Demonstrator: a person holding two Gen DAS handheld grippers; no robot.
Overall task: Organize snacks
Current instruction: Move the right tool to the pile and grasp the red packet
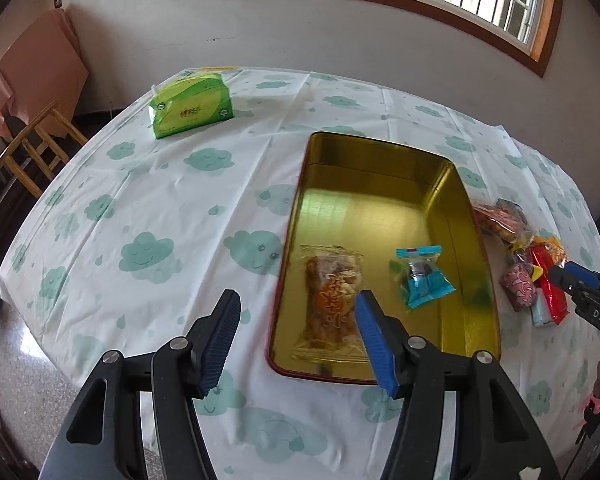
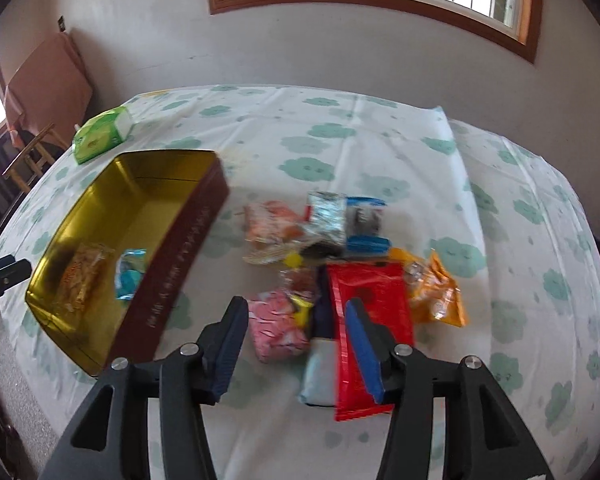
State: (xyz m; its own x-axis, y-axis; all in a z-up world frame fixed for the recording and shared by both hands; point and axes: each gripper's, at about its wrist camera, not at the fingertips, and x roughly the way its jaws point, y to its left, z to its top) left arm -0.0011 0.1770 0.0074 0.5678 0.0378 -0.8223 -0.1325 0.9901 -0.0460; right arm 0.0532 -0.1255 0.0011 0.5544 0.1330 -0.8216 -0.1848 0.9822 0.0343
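Jaws: both pairs spread wide, nothing between the pads. Left gripper (image 1: 298,338) hangs over the near end of the tin; right gripper (image 2: 296,344) hangs low over the loose snack pile.

Table (image 1: 140,184), cloud-print cloth, fills both views. Gold-lined rectangular tin (image 1: 380,200), dark red outside, sits at 12 to 1 o'clock from the left gripper and at 10 o'clock from the right. Green tissue pack (image 1: 191,106) at 11 o'clock in the left view, well apart from the tin, not part of the job.

In the tin: a clear bag of brownish snacks (image 1: 332,300) at the near end, and a small blue-wrapped sweet (image 1: 422,280) just beside it, apart.

Outside: the pile lies beside the tin's right wall. Red flat packet (image 2: 370,328) at 12 to 1 o'clock of the right gripper, partly over a pale blue packet (image 2: 318,376); pink patterned packet (image 2: 278,330) at 11 o'clock; orange packet (image 2: 440,300) at 2 o'clock. Farther items blurred.

Judgement: step in hand is the next pick by the right gripper. Take one top-lying packet only, pads across its short width, lift clear of the wall, and set it in the bare far half of the tin. Left gripper could steady the tin.
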